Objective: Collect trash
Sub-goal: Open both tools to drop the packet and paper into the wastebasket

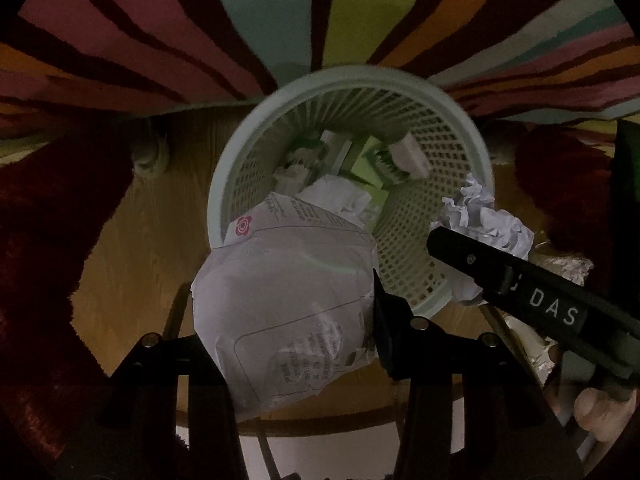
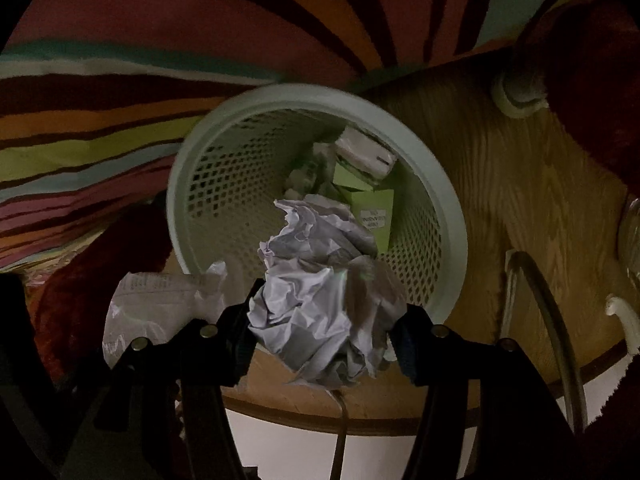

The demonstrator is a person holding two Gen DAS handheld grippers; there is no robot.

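A pale mesh waste basket stands on a round wooden table, with paper and green cartons inside; it also shows in the right wrist view. My left gripper is shut on a white printed plastic bag held above the basket's near rim. My right gripper is shut on a crumpled white paper ball above the basket's near rim. The right gripper and its paper ball show at the right of the left wrist view. The bag shows at the left of the right wrist view.
The wooden table sits over a striped multicoloured rug. Dark red furry cushions flank the table. Crumpled foil lies by the basket. White cables and a curved tube lie on the table's right side.
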